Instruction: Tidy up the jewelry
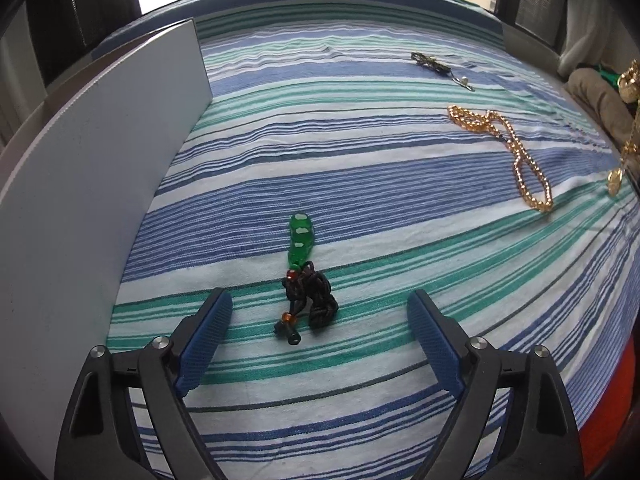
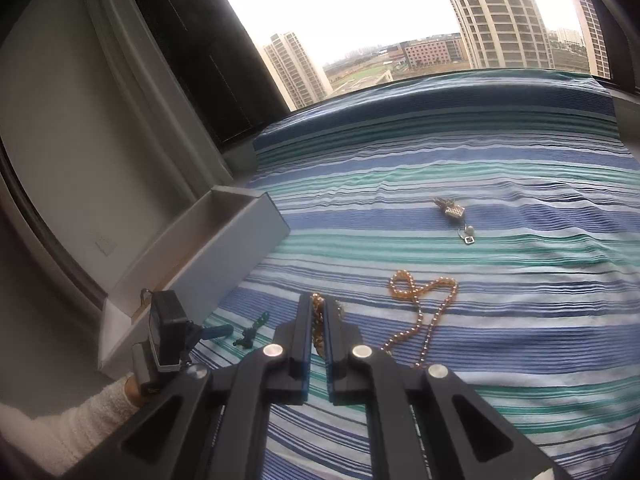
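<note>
Between the left hand-held gripper (image 1: pixel 320 320) fingers, green pendant (image 1: pixel 301 240)

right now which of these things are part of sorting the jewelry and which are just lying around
Job:
green pendant on black cord
gold bead necklace
gold chain in right gripper
small charm piece
grey box

Lying about:
striped sheet
curtain

Striped cloth (image 1: pixel 360 168): wide open area at centre, passable. Grey box (image 2: pixel 224 248) walls off left edge. Obstructions: green pendant w/ black cord (image 1: pixel 306 280) near centre-front; gold bead chain (image 1: pixel 516 152) right; small dark earrings (image 1: pixel 436 65) far right.
</note>
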Demonstrator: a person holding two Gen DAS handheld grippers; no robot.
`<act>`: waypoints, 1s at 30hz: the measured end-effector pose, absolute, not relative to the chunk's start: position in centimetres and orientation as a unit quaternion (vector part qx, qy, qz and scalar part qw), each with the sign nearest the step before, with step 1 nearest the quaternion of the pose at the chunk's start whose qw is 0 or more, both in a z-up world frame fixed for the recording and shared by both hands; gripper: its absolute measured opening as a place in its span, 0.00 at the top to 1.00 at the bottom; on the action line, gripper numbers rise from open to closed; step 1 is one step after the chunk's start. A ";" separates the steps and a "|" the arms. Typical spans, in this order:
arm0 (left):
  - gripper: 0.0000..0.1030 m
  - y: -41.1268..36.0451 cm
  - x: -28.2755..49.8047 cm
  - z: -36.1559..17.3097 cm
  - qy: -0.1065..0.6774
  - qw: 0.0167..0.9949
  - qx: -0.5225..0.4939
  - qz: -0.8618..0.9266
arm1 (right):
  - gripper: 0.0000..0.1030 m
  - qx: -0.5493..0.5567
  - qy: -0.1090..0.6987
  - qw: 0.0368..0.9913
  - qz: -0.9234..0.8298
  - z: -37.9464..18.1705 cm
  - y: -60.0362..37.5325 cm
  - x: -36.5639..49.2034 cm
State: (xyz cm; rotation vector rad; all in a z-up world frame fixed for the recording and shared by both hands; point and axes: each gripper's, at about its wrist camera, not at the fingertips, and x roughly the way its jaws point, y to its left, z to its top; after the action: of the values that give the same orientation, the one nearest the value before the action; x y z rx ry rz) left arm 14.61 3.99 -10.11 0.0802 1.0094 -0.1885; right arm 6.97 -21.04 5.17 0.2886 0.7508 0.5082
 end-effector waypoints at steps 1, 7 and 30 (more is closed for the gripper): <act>0.25 4.3 14.7 -10.0 0.480 0.873 0.031 -0.078 | 0.95 0.141 0.363 0.888 0.246 5.0 -20.8 6.8; 0.90 5.6 14.7 -9.3 0.481 0.875 0.002 -0.062 | 0.95 0.143 0.374 0.880 0.253 4.7 -19.6 5.8; 0.91 25.1 7.8 9.8 0.365 0.915 -0.168 0.035 | 0.95 0.097 0.353 0.854 0.370 13.7 -5.6 14.0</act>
State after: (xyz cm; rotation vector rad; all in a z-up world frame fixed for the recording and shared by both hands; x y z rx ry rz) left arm 7.76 25.08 9.77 -0.3466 0.7519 0.0719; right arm 13.97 -5.58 13.68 0.2046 0.7431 0.7785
